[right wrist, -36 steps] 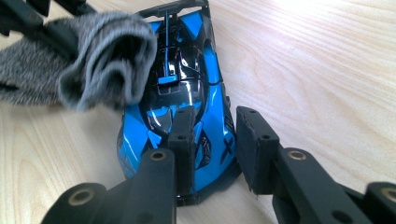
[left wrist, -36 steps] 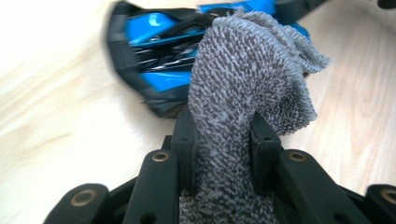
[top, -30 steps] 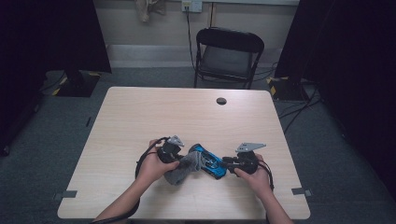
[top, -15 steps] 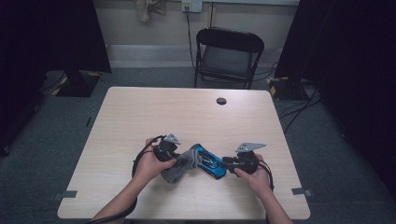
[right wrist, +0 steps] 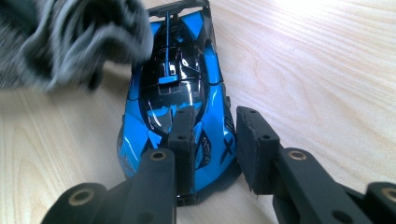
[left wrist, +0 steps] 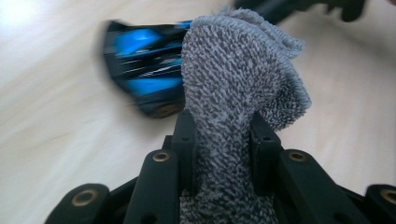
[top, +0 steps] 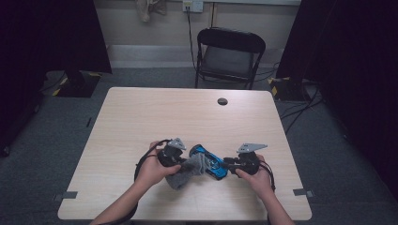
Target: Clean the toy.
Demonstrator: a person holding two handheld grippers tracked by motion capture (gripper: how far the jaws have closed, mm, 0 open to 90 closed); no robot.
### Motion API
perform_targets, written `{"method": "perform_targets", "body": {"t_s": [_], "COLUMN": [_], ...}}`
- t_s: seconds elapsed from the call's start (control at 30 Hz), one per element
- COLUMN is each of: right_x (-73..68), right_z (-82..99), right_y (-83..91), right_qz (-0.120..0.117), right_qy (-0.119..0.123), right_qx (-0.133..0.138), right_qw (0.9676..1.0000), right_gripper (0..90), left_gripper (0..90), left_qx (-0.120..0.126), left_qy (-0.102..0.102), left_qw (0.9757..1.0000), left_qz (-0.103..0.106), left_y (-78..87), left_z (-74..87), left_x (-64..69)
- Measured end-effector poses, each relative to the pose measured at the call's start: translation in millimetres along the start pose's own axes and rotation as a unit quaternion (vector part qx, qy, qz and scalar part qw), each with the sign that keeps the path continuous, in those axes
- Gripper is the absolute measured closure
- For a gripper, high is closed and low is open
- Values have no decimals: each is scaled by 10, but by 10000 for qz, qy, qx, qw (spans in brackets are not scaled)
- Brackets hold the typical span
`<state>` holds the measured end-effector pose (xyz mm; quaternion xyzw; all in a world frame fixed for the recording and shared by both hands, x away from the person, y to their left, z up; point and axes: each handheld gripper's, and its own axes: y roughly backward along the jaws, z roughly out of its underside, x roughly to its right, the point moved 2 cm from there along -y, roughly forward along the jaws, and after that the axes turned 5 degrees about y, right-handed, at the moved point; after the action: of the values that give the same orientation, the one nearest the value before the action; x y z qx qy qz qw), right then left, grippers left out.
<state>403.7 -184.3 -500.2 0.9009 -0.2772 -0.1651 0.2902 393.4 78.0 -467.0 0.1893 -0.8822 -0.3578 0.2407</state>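
A blue and black toy car (top: 214,162) lies on the wooden table (top: 155,117) near its front edge, between my two grippers. My right gripper (top: 228,163) is shut on the car's near end. In the right gripper view one jaw lies over the car (right wrist: 175,70) body and the other presses its side, at the right gripper (right wrist: 217,126). My left gripper (top: 180,161) is shut on a grey terry cloth (top: 190,169). The cloth (left wrist: 233,93) rises from the left gripper (left wrist: 219,135) and drapes against the car (left wrist: 144,79). The cloth (right wrist: 70,37) looks blurred beside the car's far end.
A small black round disc (top: 222,101) sits on the far part of the table. A black folding chair (top: 227,51) stands behind the table's far edge. Dark curtains flank the room on both sides.
My left gripper has shifted a little to the right with the cloth, rubbing it against the car. The right gripper and the car have stayed in place.
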Motion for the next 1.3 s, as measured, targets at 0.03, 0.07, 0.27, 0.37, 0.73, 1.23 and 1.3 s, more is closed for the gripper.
{"method": "perform_targets", "body": {"t_s": [0.03,0.07,0.27,0.37,0.73,1.23,1.3], "right_x": [-1,-1,2,1,-1,-5,-7], "right_z": [0,0,2,4,3,-1,-1], "right_y": [0,0,1,2,2,0,-1], "right_qz": [4,3,-3,0,5,16,27], "right_qy": [2,2,-11,-27,-7,3,12], "right_qx": [-1,-1,3,3,6,7,9], "right_qw": [10000,10000,10000,10000,10000,10000,10000], "right_gripper": [692,691,691,691,691,691,691], "left_gripper": [698,698,697,694,693,694,694], "left_qx": [-29,-44,-313,-423,-291,-44,-20], "left_qy": [-72,-94,-493,-598,-225,398,439], "left_qw": [9999,9998,9968,9964,9992,9977,9974], "left_qz": [74,158,539,418,150,-538,-572], "left_y": [-54,-95,-376,-469,-385,51,79], "left_z": [-4,-5,-30,-32,-37,169,186], "left_x": [59,110,446,471,197,-371,-401]}}
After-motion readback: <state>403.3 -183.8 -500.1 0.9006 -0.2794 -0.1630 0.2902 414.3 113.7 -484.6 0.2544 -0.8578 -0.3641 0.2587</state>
